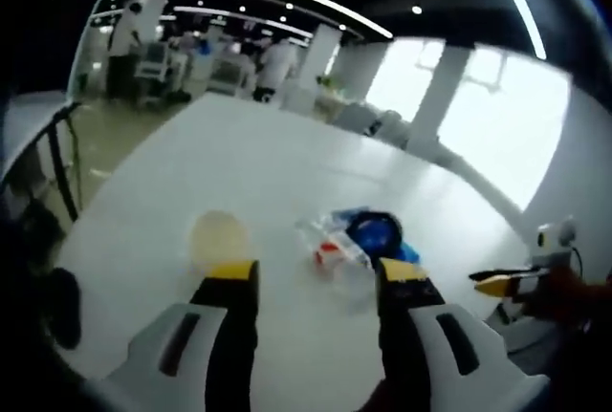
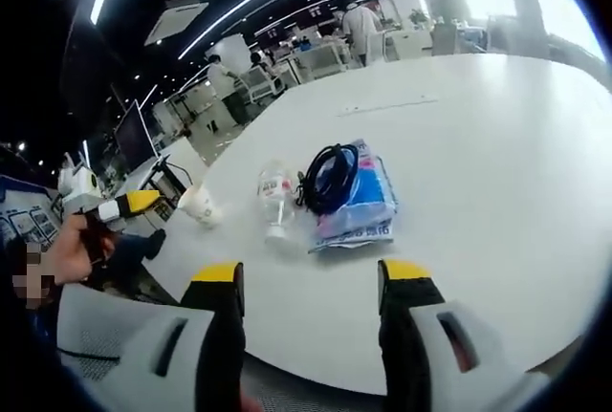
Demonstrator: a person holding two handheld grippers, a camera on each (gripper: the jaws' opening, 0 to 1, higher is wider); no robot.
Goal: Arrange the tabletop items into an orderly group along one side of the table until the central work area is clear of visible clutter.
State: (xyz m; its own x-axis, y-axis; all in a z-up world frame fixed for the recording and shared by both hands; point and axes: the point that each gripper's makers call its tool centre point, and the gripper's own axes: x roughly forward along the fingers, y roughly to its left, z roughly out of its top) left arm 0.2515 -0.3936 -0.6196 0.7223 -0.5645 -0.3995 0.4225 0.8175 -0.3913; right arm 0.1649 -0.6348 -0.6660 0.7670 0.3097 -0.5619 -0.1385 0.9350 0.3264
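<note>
Both tongs, left and right, gape wide and empty above the white tabletop, facing a clear bottle, black cable and blue packet.

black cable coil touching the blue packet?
Touching. In the right gripper view the black cable coil lies on top of the blue packet, overlapping its upper left part with no table surface between them.

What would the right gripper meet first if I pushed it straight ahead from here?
Probably the blue packet with the black cable coil on it; the right gripper, jaws open, points about there. The clear bottle lies just left. Depth is unclear.
</note>
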